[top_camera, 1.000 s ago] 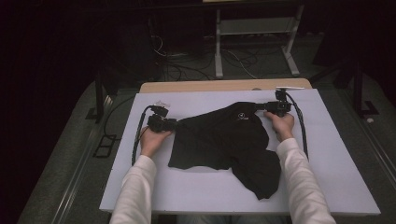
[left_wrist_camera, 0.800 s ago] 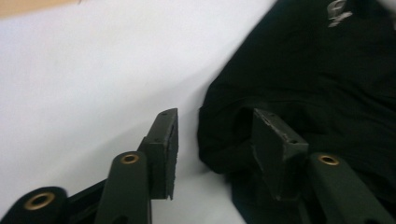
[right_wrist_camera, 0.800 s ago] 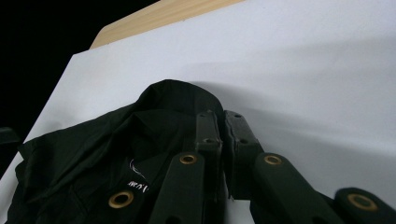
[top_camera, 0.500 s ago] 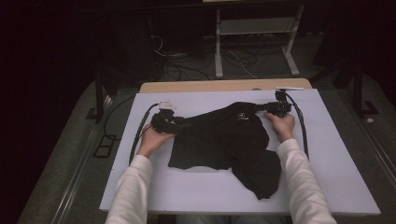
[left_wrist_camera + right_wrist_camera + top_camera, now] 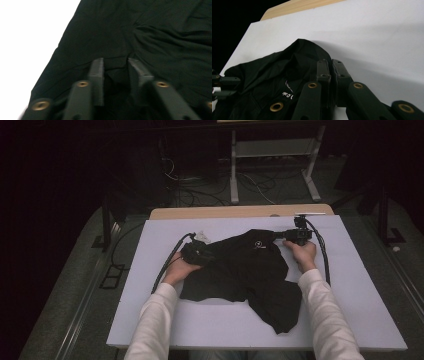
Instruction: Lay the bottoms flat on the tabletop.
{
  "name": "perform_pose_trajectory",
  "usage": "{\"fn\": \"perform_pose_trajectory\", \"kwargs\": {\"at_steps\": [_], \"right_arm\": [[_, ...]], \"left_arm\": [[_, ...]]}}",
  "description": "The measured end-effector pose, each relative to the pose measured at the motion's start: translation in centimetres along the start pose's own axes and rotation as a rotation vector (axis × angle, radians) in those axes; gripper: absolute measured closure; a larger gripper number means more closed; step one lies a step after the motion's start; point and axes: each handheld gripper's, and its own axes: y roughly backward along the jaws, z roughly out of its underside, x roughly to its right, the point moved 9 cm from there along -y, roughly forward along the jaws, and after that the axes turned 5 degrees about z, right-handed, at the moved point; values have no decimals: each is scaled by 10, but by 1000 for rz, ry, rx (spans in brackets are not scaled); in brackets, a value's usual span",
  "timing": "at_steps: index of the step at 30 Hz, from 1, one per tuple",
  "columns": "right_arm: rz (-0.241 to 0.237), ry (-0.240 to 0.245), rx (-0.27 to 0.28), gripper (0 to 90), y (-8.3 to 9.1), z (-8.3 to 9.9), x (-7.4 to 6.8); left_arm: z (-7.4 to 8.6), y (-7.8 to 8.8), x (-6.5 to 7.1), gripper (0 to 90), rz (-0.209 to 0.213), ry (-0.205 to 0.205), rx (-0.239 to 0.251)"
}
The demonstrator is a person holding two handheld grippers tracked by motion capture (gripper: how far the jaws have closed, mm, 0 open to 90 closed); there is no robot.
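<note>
Since the earlier frames, the left gripper (image 5: 197, 254) has moved inward along the board, from the bare surface beside the cloth onto the left part of the black T-shirt (image 5: 245, 270). The right gripper (image 5: 295, 236) has stayed at the same place, at the far right corner of the garment.

The T-shirt lies crumpled on the white foam board (image 5: 150, 310), which covers most of the wooden table (image 5: 240, 212). A small white logo (image 5: 258, 245) is visible near the far edge of the cloth, and one part of the shirt hangs toward the near right side of the board.

In the left gripper view, the left gripper (image 5: 115, 72) has its jaws partly apart, and they have just been closing. A fold of the black cloth (image 5: 150, 37) sits in the gap between them, but I cannot tell if the pads already press on it.

In the right gripper view, the right gripper (image 5: 331, 72) has its jaws closed together, and the edge of the T-shirt (image 5: 274, 72) is pinched between them, next to the white lettering (image 5: 287, 94). The left gripper's jaws (image 5: 224, 86) show at the left border of this view, at the other end of the cloth.

Both hands hold their grippers low, close to the board, and the white sleeves (image 5: 155, 325) come in from the near edge.
</note>
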Motion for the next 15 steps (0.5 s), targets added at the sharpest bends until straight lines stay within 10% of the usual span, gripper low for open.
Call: {"fn": "perform_pose_trajectory", "kwargs": {"at_steps": [9, 15], "right_arm": [[-6, 20, 2, 840, 5, -2, -4], [-9, 23, 18, 839, 9, -6, -7]], "left_arm": [[-15, 14, -17, 857, 6, 89, 32], [-35, 34, -50, 858, 37, 303, 178]]}}
